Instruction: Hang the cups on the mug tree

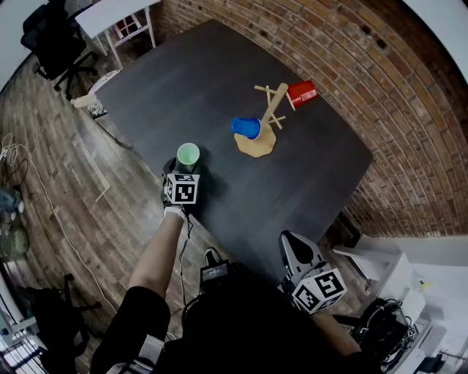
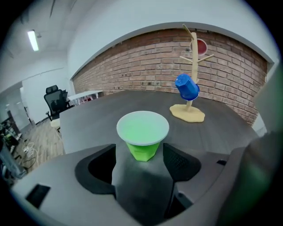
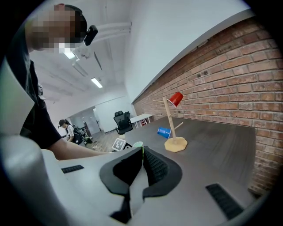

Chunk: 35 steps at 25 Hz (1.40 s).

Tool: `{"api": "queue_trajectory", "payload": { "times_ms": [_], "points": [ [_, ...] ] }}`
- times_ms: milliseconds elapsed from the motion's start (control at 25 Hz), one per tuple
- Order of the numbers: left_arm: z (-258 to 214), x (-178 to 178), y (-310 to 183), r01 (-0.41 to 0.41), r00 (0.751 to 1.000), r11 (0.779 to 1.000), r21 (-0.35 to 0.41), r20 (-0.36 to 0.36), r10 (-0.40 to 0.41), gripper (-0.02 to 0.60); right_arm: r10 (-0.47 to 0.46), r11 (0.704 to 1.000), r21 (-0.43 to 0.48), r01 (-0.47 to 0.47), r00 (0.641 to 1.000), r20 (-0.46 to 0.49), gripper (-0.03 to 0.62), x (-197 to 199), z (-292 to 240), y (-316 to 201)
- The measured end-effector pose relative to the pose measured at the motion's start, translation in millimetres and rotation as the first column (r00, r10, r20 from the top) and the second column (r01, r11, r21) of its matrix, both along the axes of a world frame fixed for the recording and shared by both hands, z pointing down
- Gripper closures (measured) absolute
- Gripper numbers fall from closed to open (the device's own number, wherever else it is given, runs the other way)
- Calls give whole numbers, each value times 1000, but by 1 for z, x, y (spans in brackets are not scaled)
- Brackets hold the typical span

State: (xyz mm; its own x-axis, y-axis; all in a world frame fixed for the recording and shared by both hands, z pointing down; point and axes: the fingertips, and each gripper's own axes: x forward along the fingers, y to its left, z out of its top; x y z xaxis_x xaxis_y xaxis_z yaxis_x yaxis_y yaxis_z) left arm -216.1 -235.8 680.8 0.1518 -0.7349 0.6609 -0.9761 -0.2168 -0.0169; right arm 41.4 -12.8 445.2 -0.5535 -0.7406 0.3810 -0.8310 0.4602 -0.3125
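Observation:
A green cup [image 1: 188,155] stands upright near the front edge of the dark table [image 1: 183,88]. My left gripper [image 1: 186,171] is right behind it. In the left gripper view the green cup [image 2: 142,134] sits between the tips of my open left gripper [image 2: 141,161], and the pads stand clear of its sides. The wooden mug tree [image 1: 269,117] stands mid-table with a blue cup [image 1: 247,128] on a low peg and a red cup [image 1: 301,93] on a high peg. My right gripper [image 1: 291,239] hangs off the table's near side. Its jaws [image 3: 142,163] are shut with nothing between them.
A brick wall [image 1: 351,58] runs along the table's far and right sides. A white table [image 1: 117,14] and a black office chair [image 1: 51,40] stand at the far left on the wooden floor. Cables [image 1: 29,190] lie on the floor at the left.

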Motion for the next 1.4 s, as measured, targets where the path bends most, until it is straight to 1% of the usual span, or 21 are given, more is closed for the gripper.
{"api": "queue_trajectory", "payload": {
  "times_ms": [80, 160, 240, 320, 400, 520, 560, 600, 720, 840, 1000, 1120, 1280, 1400],
  "points": [
    [8, 1, -4, -7, 1000, 1000, -22, 19, 7, 267, -5, 1000, -3, 5, 1000, -6, 562, -1, 1, 1],
    [14, 1, -9, -24, 998, 999, -38, 65, 26, 267, -3, 1000, -13, 3, 1000, -12, 562, -1, 4, 1],
    [18, 0, -14, -37, 993, 999, -39, 114, 42, 268, -2, 1000, -25, 1, 1000, -15, 562, -1, 7, 1],
    [20, -1, -19, -46, 989, 998, -30, 141, 50, 268, 5, 999, -38, -5, 1000, -16, 562, 0, 10, 1],
    [19, -3, -24, -45, 988, 999, -13, 146, 46, 268, 4, 999, -43, -5, 1000, -21, 562, -1, 12, 2],
    [16, -4, -30, -36, 991, 999, 15, 129, 34, 274, -3, 999, -43, 1, 1000, -31, 562, -1, 14, 4],
    [16, -3, -31, -42, 991, 999, 20, 125, 39, 293, -1, 999, -46, -1, 999, -34, 562, 0, 15, 5],
    [16, -2, -32, -49, 991, 999, 23, 126, 46, 298, 3, 999, -49, -5, 999, -35, 563, 1, 15, 5],
    [13, -4, -31, -74, 987, 997, 31, 145, 69, 302, 11, 999, -53, -13, 999, -34, 562, 1, 15, 6],
    [6, -2, -27, -116, 979, 992, 41, 173, 107, 302, 19, 999, -49, -21, 999, -25, 562, -1, 13, 8],
    [-9, -3, -21, -169, 962, 984, 59, 228, 152, 302, 16, 999, -38, -17, 1000, -5, 562, -7, 10, 11],
    [-39, -2, -24, -218, 942, 970, 105, 283, 181, 302, 18, 999, -32, -18, 1000, 7, 562, -9, 8, 14],
    [-96, 6, -36, -294, 898, 941, 170, 385, 211, 302, 23, 999, -23, -23, 999, 29, 562, -11, 4, 17],
    [-135, 15, -49, -329, 859, 925, 193, 468, 208, 302, 25, 1000, -17, -24, 999, 48, 562, -12, 0, 17]
  ]
}}
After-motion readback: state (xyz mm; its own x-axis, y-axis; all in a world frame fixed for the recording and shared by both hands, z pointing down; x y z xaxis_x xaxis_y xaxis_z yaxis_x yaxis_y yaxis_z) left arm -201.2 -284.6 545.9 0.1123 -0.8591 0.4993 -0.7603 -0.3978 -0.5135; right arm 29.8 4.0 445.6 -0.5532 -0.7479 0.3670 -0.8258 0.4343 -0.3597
